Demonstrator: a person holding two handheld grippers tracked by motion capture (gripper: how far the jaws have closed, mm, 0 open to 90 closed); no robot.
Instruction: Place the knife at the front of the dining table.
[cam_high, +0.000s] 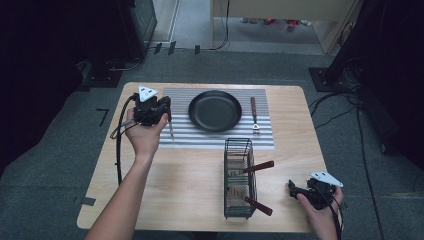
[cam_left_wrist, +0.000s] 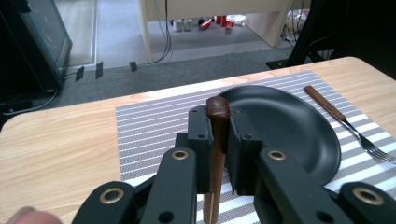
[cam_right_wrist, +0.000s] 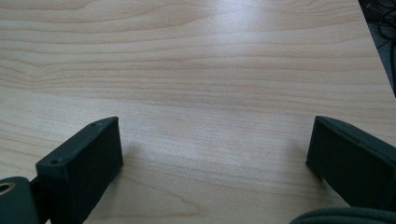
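L gripper (cam_left_wrist: 218, 135) pinches a brown wood-handled knife (cam_left_wrist: 217, 116), blade down. R gripper (cam_right_wrist: 215, 154) spread wide, empty. 1 black plate (cam_high: 215, 111), 1 fork (cam_high: 254, 116).

— Was any writing, label or number legible anywhere?
— No. Nothing could be read on the table, the placemat or the things standing on them.
— And on the floor beyond?
— Only small items, too blurred to show any lettering.
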